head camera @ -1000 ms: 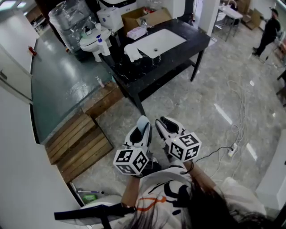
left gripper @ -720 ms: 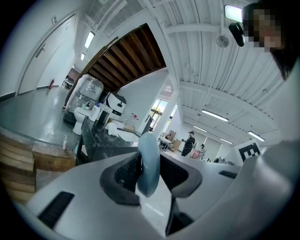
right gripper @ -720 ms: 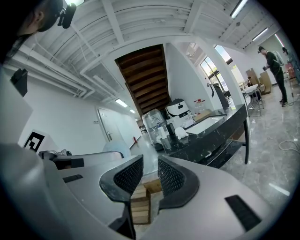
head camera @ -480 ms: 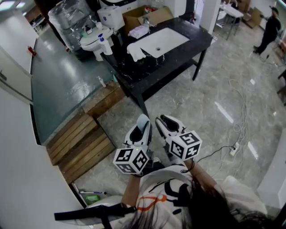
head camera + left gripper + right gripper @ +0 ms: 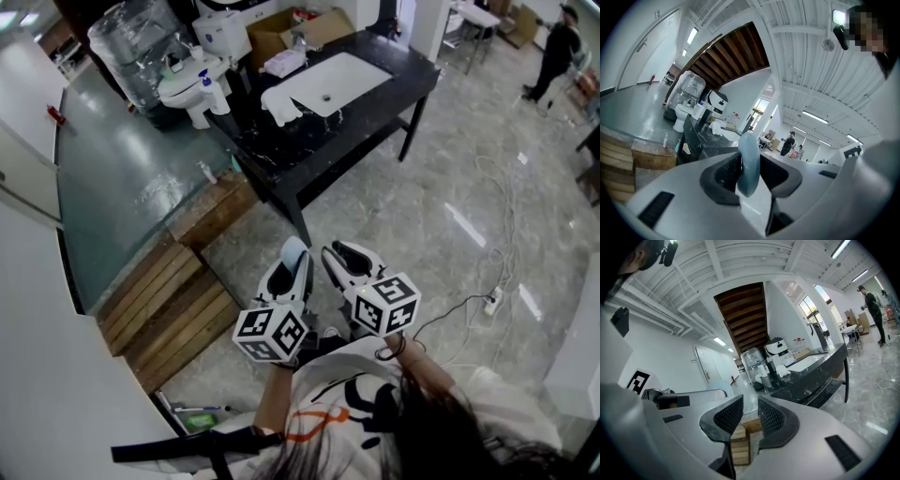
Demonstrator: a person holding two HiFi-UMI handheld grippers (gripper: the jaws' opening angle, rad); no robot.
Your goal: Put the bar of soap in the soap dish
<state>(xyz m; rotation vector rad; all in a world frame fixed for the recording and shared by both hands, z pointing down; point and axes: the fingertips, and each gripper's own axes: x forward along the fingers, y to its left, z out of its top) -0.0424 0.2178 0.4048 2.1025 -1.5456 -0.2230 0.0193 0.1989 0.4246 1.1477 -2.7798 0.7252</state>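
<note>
Although items on the worktop (image 5: 375, 98) were too small to identify, left hand-held gripper (image 5: 750, 169) pinched bar of soap (image 5: 747, 152), long axis along its jaws; right hand-held gripper (image 5: 750, 416) stood spread.

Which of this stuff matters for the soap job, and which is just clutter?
Job: bar of soap, clamped in left gripper; black counter; sink. I can't make out the soap dish.
Clutter: water jug; cardboard box; wooden pallets; power strip.
</note>
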